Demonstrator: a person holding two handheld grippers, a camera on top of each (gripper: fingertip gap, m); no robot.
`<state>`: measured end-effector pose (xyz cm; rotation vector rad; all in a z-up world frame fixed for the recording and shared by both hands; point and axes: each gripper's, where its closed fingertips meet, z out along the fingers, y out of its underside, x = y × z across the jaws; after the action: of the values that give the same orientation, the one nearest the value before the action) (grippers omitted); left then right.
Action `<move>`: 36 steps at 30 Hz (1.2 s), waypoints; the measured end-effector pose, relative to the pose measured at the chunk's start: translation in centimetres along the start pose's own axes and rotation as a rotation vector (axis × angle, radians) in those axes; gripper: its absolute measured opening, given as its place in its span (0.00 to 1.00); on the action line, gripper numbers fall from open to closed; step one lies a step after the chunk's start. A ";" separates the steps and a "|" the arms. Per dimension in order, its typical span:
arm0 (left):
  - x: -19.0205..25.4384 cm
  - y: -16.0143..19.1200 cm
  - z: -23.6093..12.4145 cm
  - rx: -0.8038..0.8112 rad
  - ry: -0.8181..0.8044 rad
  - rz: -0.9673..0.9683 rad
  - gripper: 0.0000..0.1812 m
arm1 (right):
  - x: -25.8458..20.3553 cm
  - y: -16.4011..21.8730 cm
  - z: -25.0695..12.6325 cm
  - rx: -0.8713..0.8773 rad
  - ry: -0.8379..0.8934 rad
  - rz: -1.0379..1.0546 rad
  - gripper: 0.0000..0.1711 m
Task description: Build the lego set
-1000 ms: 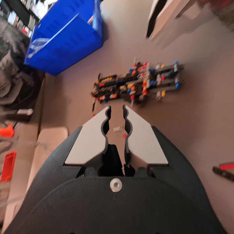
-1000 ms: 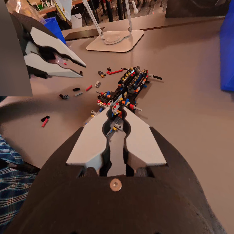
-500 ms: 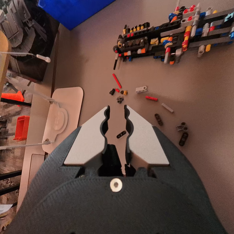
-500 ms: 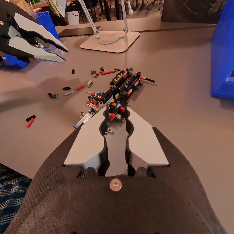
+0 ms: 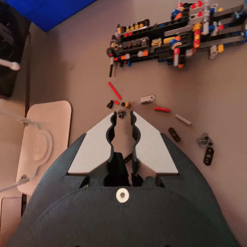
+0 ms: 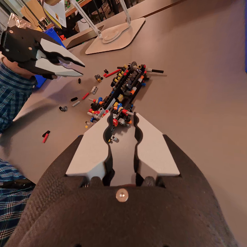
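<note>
Since 0.5 s ago my left hand-held gripper (image 5: 122, 113) has dropped closer to the loose parts, and the right hand-held gripper (image 6: 121, 115) has edged fwd toward the near end of the model (image 6: 124, 92).

Left: jaws apart, empty, tips just short of a small dark connector (image 5: 121, 114), which sits right btwn them. Just past it, a black bit, a red pin, and a tan bush (image 5: 127, 104); a long red axle (image 5: 114, 90) beyond; grey beam (image 5: 147, 99) off to the right. Farther still, the model lies flat on the table (image 5: 80, 66), well apart from my left tips.

Right: jaws apart, empty, hovering over the model's near end; can't tell if touching.

Step, I reckon: picking the next piece, w/ right set to steady the build. Next move needs left lowered a touch more, centred on the connector, then closed gently — it's tiny, neighbours are close, easy to nudge or grab two.
</note>
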<state>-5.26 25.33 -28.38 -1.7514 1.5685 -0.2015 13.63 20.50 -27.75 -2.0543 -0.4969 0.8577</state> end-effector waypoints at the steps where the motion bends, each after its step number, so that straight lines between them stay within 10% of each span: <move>1: 0.6 -0.2 0.4 0.003 0.026 0.026 0.11 | 0.0 0.0 0.0 -0.003 0.000 0.000 0.16; 25: 3.1 -2.1 3.1 -0.029 0.070 -0.067 0.04 | -0.3 -0.9 -0.9 0.074 -0.043 0.021 0.17; 36: 10.5 -7.7 0.4 0.179 -0.037 0.383 0.04 | -8.3 -0.8 -1.3 0.072 -0.126 -0.077 0.13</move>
<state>3.44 15.68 -27.62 -1.2833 1.7660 -0.1156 8.85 15.18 -23.33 -1.9118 -0.6013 0.9487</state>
